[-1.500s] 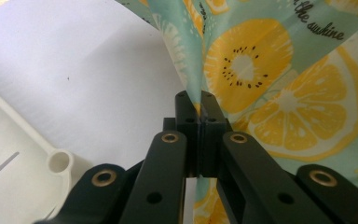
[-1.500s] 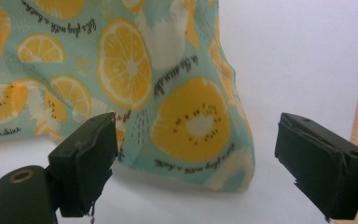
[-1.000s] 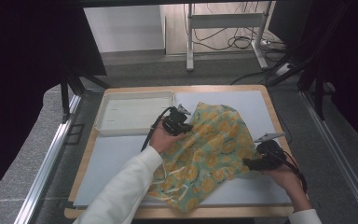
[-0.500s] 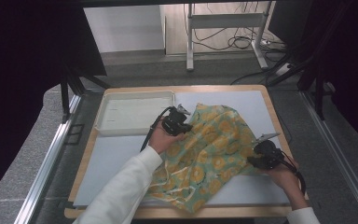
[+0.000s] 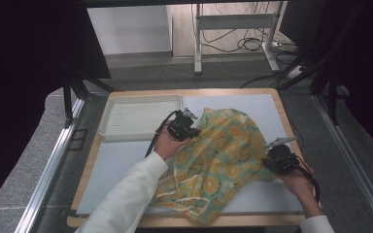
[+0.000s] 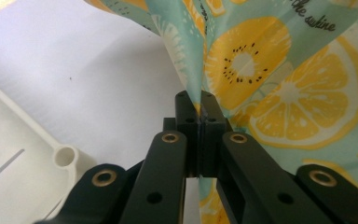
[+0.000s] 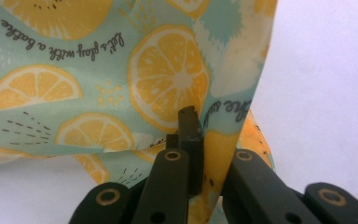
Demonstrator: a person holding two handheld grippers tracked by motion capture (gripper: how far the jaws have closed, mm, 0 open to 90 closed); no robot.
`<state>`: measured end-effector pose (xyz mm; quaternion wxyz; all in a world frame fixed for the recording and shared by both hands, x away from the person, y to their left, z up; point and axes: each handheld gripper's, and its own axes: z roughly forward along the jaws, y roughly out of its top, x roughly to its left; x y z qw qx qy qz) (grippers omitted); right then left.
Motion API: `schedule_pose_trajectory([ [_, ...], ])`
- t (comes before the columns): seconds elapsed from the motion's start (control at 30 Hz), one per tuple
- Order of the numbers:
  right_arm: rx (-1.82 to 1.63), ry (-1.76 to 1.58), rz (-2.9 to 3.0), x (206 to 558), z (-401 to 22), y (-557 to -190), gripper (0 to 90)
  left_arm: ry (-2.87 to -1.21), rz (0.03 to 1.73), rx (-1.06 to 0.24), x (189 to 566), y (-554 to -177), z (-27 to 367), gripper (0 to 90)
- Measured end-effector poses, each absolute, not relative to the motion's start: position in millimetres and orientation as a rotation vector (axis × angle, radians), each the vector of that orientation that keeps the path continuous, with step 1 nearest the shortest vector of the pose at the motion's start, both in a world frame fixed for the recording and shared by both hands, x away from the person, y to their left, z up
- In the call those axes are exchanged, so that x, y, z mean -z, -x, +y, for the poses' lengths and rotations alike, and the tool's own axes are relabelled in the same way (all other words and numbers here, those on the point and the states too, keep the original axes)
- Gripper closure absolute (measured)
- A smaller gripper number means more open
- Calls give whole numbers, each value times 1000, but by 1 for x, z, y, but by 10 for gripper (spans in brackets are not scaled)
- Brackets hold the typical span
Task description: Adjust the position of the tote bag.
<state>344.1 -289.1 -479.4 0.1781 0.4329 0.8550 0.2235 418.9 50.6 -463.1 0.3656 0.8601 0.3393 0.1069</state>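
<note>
The lemon-print cloth (image 5: 218,160) is spread crumpled on the white mat (image 5: 116,170). It is judged light, limp and slippery; hems suit gripping. Left gripper (image 5: 187,127) and right gripper (image 5: 272,162), jaws just closed, are clamped on its edges.

"the sunshine", "let's play with a" on cloth (image 7: 98,70)

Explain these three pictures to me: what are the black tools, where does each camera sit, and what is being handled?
A person works at a table with hand-held tongs, one pair per hand. The high view looks down from above: left tongs and right tongs sit at opposite edges of a lemon-print cloth. A white tray lies beyond the left hand. The other two views come from cameras riding on the tongs. The left one shows its jaws shut on a cloth fold. The right one shows jaws that have just closed, pinching the cloth edge.
</note>
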Motion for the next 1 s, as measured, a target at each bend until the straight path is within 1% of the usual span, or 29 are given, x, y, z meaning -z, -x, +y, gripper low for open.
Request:
schedule_pose_trajectory([
  [0.53,-660,-1228,2384,469,-292,-355,884,-2202,836,-282,452,-409,57,899],
  [0.8,-621,-1200,2364,452,-288,-368,885,-2195,805,-293,444,-398,65,899],
  [1.0,-603,-1192,2347,446,-287,-383,885,-2184,820,-300,442,-391,75,900],
])
